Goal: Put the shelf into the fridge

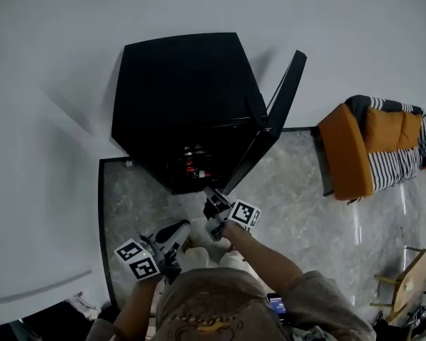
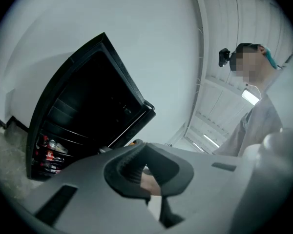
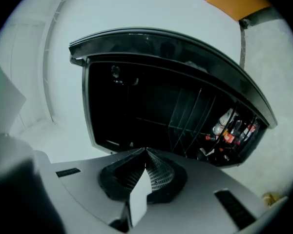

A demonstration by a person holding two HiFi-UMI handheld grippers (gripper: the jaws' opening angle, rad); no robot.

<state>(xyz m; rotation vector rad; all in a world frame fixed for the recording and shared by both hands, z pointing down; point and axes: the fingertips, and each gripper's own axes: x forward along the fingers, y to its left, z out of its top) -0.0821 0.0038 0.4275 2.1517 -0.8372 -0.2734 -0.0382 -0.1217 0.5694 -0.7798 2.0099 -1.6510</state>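
The black fridge [image 1: 184, 98] stands against the white wall with its door [image 1: 273, 119] swung open to the right. In the right gripper view its dark inside [image 3: 132, 101] shows thin wire shelves [image 3: 185, 118] in place, and bottles and cans [image 3: 232, 130] at the bottom. My right gripper [image 1: 215, 208] hangs just in front of the fridge opening, jaws shut and empty [image 3: 145, 152]. My left gripper [image 1: 172, 236] is lower left, farther from the fridge [image 2: 83, 106]; its jaws are also shut on nothing [image 2: 145, 147]. I see no loose shelf outside the fridge.
An orange armchair [image 1: 355, 151] with a checked cushion stands to the right on the marble floor [image 1: 298, 204]. A wooden chair [image 1: 405, 283] is at the lower right. The person's torso [image 2: 263, 126] fills the right of the left gripper view.
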